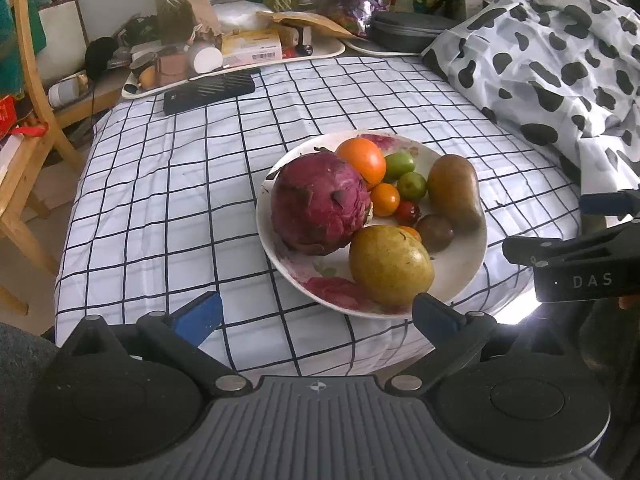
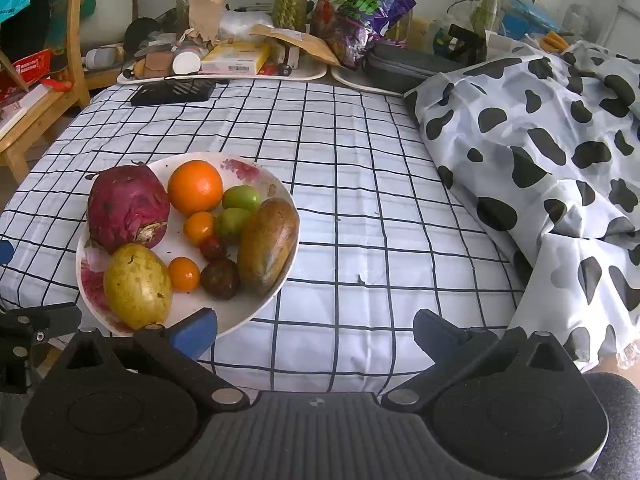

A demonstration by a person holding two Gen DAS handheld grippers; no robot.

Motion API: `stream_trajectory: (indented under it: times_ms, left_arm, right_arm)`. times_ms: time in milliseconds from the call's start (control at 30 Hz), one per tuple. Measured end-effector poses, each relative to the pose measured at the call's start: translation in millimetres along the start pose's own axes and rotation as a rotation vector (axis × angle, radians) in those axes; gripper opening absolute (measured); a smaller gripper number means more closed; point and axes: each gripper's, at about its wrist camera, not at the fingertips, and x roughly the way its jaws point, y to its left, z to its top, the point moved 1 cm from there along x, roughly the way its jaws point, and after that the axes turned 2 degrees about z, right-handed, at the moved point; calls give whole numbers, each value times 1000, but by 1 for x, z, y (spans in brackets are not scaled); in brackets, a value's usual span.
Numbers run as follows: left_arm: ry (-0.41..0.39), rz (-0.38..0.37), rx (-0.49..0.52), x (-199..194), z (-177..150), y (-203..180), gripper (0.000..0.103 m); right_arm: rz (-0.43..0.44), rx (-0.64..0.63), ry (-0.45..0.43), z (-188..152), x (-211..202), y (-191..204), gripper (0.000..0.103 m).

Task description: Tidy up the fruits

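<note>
Nine fruits (image 2: pixel 188 236) are gathered on the plate (image 2: pixel 248 316) on the table (image 2: pixel 360 200), so sorting seems finished; left claw (image 1: pixel 316 318) and right claw (image 2: pixel 316 332) are held wide open, empty.

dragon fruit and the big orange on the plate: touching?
Cannot tell. In the left wrist view the dragon fruit overlaps the orange; in the right wrist view they sit close, with no plain gap or contact.
</note>
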Motion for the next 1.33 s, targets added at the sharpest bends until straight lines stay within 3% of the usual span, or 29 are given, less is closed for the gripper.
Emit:
stream_trajectory:
  times_ms: [1333]
  left_arm:
    - [-26, -5, 9, -3, -1, -1, 103]
  right_arm:
    - [-2, -23, 3, 0, 1, 3, 103]
